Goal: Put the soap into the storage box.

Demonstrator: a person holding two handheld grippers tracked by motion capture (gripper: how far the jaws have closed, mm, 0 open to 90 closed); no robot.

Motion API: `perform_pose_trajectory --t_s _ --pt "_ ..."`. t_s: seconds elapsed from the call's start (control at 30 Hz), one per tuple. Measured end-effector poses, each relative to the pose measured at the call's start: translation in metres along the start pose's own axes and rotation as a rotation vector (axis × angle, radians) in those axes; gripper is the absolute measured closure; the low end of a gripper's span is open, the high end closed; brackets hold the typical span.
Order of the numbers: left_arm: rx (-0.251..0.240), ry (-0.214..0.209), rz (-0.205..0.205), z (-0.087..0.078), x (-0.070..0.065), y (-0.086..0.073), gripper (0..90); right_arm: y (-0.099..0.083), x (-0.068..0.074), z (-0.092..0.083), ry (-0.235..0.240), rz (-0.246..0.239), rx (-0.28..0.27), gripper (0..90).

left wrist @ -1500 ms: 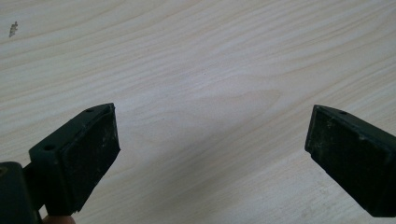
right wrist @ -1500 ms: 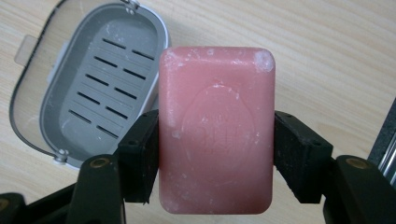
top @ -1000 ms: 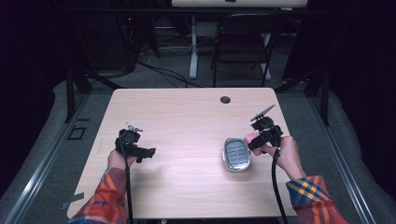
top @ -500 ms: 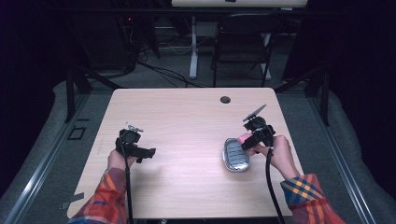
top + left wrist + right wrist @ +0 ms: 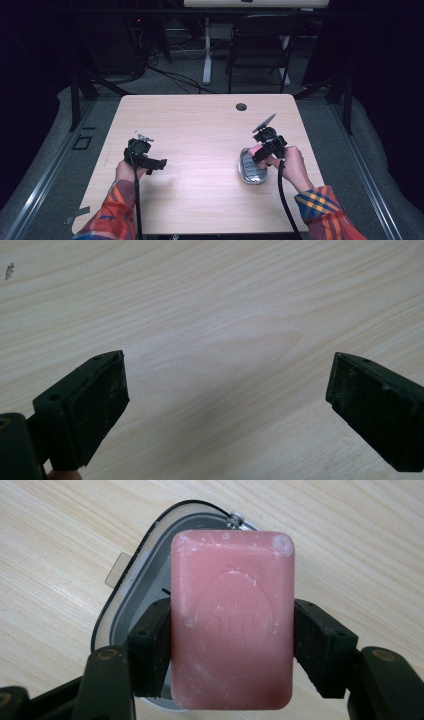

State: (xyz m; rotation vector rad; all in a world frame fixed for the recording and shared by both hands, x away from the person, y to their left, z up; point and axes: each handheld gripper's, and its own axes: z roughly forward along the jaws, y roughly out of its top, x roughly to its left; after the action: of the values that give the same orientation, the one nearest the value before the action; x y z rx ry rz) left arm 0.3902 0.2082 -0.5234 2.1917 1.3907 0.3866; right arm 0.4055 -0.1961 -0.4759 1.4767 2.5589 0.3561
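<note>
We held the pink soap bar [image 5: 232,617] clamped by its long sides in the right gripper [image 5: 265,145], just above the open soap dish [image 5: 249,170] on the table [image 5: 200,130]. Our left gripper [image 5: 225,405] hung wide apart, gripping nothing, over bare wood.

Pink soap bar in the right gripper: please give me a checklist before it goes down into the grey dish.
1. Rectangular pink soap bar clamped by the right gripper on both long sides: ok.
2. Bar above the oval grey soap dish: ok.
3. Dish inside free of objects: cannot tell, the bar covers most of it.
4. Left gripper open, over bare wooden table, apart from the dish: ok.
5. Dish flat on the table: ok.
</note>
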Motion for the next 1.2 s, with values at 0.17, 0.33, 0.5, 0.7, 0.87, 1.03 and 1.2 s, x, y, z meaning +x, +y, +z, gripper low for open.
perform_pose_trajectory --t_s 0.17,0.33,0.5,0.7,0.87,1.03,1.2 --pt "0.0 -0.001 0.001 0.0 0.0 0.0 3.2 0.002 0.003 0.003 -0.006 -0.014 0.008 37.1" --pt "0.001 -0.001 0.003 0.0 -0.001 0.0 3.2 0.004 0.007 0.007 -0.019 -0.004 0.003 37.1" --pt "0.001 -0.003 0.003 0.0 -0.001 0.0 3.3 0.004 0.009 0.012 -0.025 -0.013 0.008 37.0" --pt "0.003 -0.005 0.005 0.0 -0.001 0.0 3.3 0.003 0.012 0.017 -0.02 0.001 0.007 37.0" --pt "0.001 -0.003 0.004 0.0 -0.001 0.0 3.4 0.003 0.01 0.017 -0.013 0.008 0.017 37.0" --pt "0.0 -0.002 0.004 0.0 -0.001 0.0 3.4 0.003 0.012 0.021 -0.002 0.027 0.01 36.8" --pt "0.002 -0.003 0.004 0.0 -0.001 0.0 3.5 0.003 0.013 0.018 -0.006 0.022 0.023 36.5"
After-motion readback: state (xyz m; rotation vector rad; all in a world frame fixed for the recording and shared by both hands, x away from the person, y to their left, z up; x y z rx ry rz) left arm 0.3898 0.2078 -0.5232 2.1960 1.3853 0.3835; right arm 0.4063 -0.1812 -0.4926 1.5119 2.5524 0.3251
